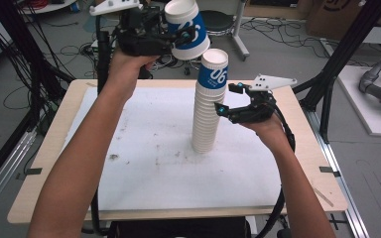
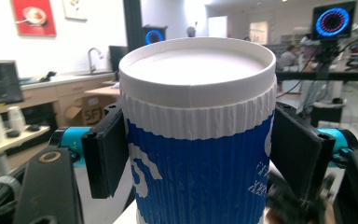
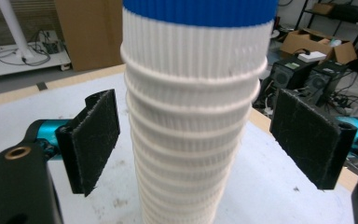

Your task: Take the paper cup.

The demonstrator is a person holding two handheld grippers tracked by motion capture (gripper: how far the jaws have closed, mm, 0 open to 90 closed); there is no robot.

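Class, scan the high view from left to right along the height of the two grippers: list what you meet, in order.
Left gripper → the single blue-and-white cup it holds upside down → stack of cups on the table → right gripper, its jaws open beside the stack.

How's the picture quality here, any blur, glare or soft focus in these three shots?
High view: soft overall, even light, faint shadow beside the cup stack. Left gripper view: held paper cup fairly sharp, bright window glare behind, room behind soft. Right gripper view: stack ridges crisp, background soft.
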